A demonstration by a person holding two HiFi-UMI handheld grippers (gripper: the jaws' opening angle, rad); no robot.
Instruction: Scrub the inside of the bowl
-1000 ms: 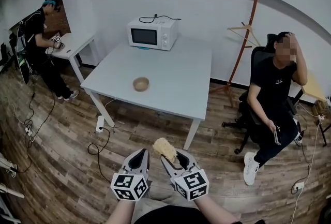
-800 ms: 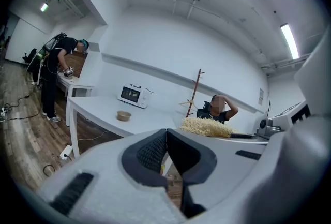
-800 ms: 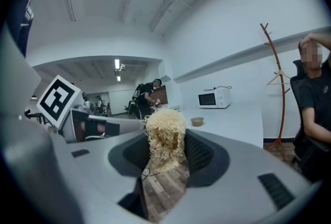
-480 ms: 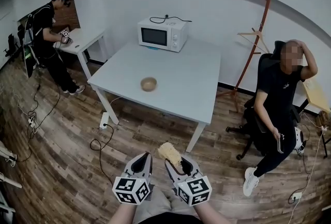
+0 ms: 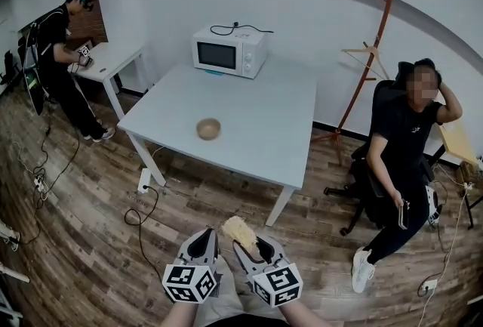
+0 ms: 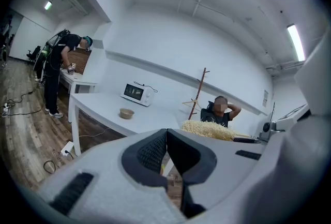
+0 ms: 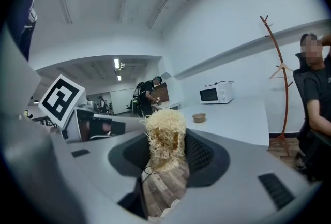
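Note:
A small tan bowl (image 5: 208, 128) sits upright on the white table (image 5: 256, 129), well ahead of both grippers; it also shows as the bowl (image 6: 125, 113) and the bowl (image 7: 199, 117) in the gripper views. My right gripper (image 5: 250, 245) is shut on a pale yellow fibrous scrubber (image 5: 238, 229), whose tuft (image 7: 164, 135) sticks up between the jaws. My left gripper (image 5: 204, 241) is shut with nothing in it, its pads (image 6: 154, 151) pressed together. Both grippers hang low over the wooden floor, short of the table.
A white microwave (image 5: 229, 50) stands at the table's far edge. A person sits in a chair (image 5: 404, 144) at the right beside a wooden coat stand (image 5: 370, 38). Another person stands at a small desk (image 5: 106, 60) at the far left. Cables (image 5: 143, 220) lie on the floor.
The view has swung slightly, so the table and bowl sit a little more to the left. Both grippers keep their places, with the scrubber still held.

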